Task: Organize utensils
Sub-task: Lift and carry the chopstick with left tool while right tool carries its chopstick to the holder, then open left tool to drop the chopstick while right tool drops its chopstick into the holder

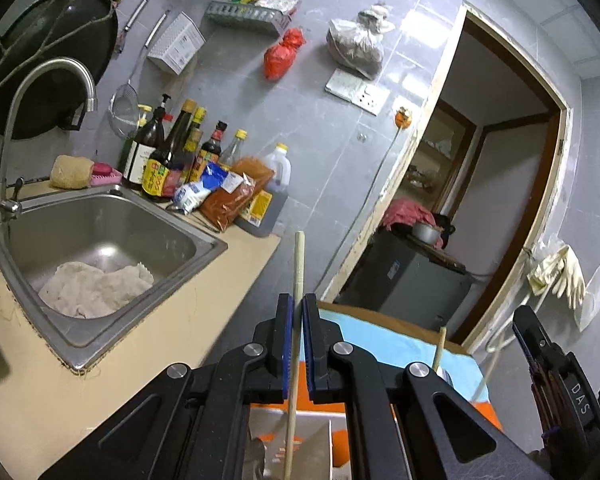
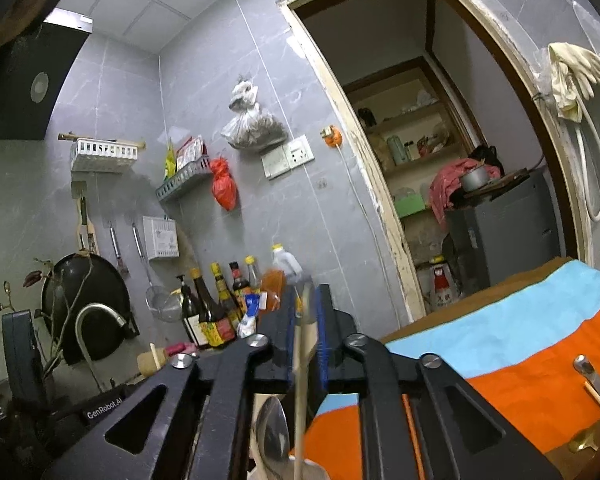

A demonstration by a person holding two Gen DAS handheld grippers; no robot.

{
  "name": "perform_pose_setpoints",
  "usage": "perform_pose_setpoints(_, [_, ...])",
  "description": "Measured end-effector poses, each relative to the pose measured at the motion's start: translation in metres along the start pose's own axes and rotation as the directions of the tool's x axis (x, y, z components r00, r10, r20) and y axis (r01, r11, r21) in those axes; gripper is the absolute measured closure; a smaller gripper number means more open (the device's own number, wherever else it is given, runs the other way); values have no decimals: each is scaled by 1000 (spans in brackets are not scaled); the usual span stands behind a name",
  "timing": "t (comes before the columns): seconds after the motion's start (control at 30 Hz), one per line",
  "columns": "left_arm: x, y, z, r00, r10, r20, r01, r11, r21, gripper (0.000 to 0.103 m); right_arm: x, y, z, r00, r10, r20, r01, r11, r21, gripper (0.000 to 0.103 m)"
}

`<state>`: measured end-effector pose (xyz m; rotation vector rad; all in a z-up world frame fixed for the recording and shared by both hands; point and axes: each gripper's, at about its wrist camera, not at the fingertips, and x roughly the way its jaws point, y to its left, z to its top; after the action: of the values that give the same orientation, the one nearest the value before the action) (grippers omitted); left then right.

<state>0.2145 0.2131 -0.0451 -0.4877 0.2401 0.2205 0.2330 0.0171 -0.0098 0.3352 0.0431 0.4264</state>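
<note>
My left gripper [image 1: 298, 304] is shut on a pale wooden chopstick [image 1: 298, 264] that runs upright between the blue pads and down toward a steel container [image 1: 296, 436] below. A second chopstick [image 1: 439, 350] stands at the right over the blue and orange cloth [image 1: 396, 340]. My right gripper [image 2: 305, 300] is shut on a pale wooden utensil handle [image 2: 303, 344], held upright. A metal spoon [image 2: 272, 436] lies just below its fingers. The right gripper's body shows at the right edge of the left wrist view [image 1: 556, 376].
A steel sink [image 1: 204, 240] with a white rag [image 1: 96, 288] and a tap [image 1: 40, 80] sits at the left. Sauce bottles [image 1: 168, 160] and packets line the wall. A striped cloth [image 2: 520, 340] covers the counter. A doorway [image 2: 440, 140] opens at the right.
</note>
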Motion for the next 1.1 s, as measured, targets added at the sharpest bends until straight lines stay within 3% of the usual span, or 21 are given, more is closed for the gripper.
perform_pose_setpoints(0.07, [-1,-1,-1,1000,-1,-20,2,1000,3,96,-4,-4,0,1000,-6,-7,6,1000,8,79])
perform_pose_setpoints(0.17, [-4,-4,0,999,-14,-35,14,1000,6,92,-9,-8,4,1000,-8,-16,9,1000,15,77])
perform_pose_setpoints(0.27, [-6,-6,0,998,-30,-49,30,1000,0,76,-14,-12,10,1000,-14,-22,14,1000,3,76])
perform_pose_setpoints(0.4, [-11,-14,2,997,-48,-54,48,999,-2,63,-19,-19,20,999,-38,-38,38,999,-2,61])
perform_pose_setpoints(0.5, [-17,-26,4,998,-54,-39,55,998,17,47,-25,-26,28,997,-61,-44,61,998,-4,57])
perform_pose_setpoints(0.53, [-18,-28,5,998,-55,-36,56,998,22,45,-27,-29,30,997,-67,-47,67,998,-5,53])
perform_pose_setpoints(0.6, [-23,-41,8,998,-57,-31,58,997,50,32,-32,-34,38,995,-84,-54,84,996,-7,32])
perform_pose_setpoints(0.7, [-29,-60,10,998,-54,-23,56,994,90,14,-41,-42,50,992,-111,-53,111,994,-17,17])
perform_pose_setpoints(0.8, [-34,-81,10,999,-52,-18,53,990,129,4,-50,-51,62,988,-143,-50,143,990,-19,9])
perform_pose_setpoints(0.9, [-38,-102,8,999,-42,-11,44,985,168,0,-62,-64,76,983,-177,-39,176,984,-18,3])
perform_pose_setpoints(1.1, [-46,-144,-1,999,-48,-10,49,968,246,0,-86,-88,103,972,-234,-22,232,971,-58,2])
